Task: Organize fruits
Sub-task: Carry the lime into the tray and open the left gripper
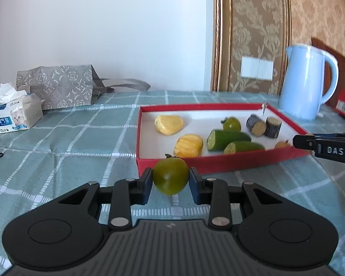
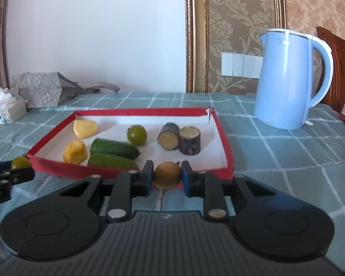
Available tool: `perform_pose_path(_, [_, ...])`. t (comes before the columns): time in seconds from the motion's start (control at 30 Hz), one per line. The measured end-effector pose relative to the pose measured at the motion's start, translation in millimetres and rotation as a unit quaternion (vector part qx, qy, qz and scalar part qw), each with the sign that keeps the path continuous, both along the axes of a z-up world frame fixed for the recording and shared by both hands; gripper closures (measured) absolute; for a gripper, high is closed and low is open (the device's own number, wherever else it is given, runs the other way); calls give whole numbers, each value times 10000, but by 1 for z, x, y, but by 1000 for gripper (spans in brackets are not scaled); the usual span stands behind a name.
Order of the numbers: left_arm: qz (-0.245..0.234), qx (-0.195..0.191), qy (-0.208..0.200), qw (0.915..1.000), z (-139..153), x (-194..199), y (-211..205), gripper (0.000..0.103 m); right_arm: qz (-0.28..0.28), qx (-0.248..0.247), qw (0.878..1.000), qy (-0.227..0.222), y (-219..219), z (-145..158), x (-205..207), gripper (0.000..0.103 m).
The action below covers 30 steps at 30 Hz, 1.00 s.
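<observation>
The left gripper (image 1: 170, 179) has its jaws closed on a green tomato (image 1: 170, 179), the blue pads pressing both sides, and holds it just outside the near left corner of the red tray (image 1: 172, 162). The right gripper (image 2: 167, 176) is clamped on a small brown round fruit (image 2: 167, 176) at the tray's near edge, towards its right corner.

The tray lies on a table covered with a teal checked cloth (image 1: 69, 142). Inside it, two yellow fruit pieces (image 2: 85, 128) sit along the left edge, one near the far left corner and one near the front. Two cut cucumber halves (image 2: 113, 148) lie side by side by the near edge, just right of the front yellow piece. A second green tomato (image 2: 136, 134) rests in the middle, and two dark-skinned sugarcane chunks (image 2: 179, 139) stand touching each other towards the right edge.

A light blue kettle (image 2: 287, 80) stands on the cloth beyond the tray's far right corner. At the table's far left edge are a tissue box (image 1: 16, 115) and a patterned grey bag (image 1: 57, 87)
</observation>
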<state>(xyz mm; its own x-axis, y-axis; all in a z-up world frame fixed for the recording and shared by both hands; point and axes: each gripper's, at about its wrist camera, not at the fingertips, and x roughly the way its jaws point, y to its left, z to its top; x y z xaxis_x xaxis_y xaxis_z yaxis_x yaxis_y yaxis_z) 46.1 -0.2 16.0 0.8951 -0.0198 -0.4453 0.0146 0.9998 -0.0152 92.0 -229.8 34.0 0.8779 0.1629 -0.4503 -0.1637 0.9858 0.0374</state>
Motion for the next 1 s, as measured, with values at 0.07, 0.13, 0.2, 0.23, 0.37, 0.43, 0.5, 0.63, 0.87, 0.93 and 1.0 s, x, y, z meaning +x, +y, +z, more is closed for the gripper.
perform_pose_path(0.07, [-52,-52,-129,9999,6,-6,3,70,7,51,10000,-45,-1,7,5,79])
perform_pose_path(0.13, [-87,-107,-186,9997,13,-7,4,70,-8,10,9999,-123,0,11,10,79])
perform_pose_path(0.2, [-182,-20,-196,9996,22,1,1,70,-52,-48,9998,-206,0,12,13,79])
perform_pose_path(0.23, [-178,20,-206,9996,27,8,-1,70,-56,-26,9998,-187,-2,12,15,79])
perform_pose_path(0.37, [-317,22,-79,9995,40,53,-11,70,-62,78,9999,-69,-5,11,25,79])
perform_pose_path(0.43, [-443,-69,156,9989,40,84,-17,70,-109,-6,9999,-86,-5,11,31,79])
perform_pose_path(0.5, [-399,-116,315,9986,37,112,-22,70,-113,-1,9999,-39,-6,8,37,79])
perform_pose_path(0.63, [-408,-33,646,9971,19,152,-32,67,-108,26,9999,64,-8,1,43,79])
perform_pose_path(0.87, [-201,285,354,9988,13,155,-35,30,-165,39,9998,116,-13,-3,48,79])
perform_pose_path(0.93, [-90,209,210,9995,20,145,-28,29,-164,7,9998,100,-12,-3,47,79])
perform_pose_path(1.0, [108,81,68,9999,26,126,-18,27,-186,-9,9998,67,-12,-3,45,79])
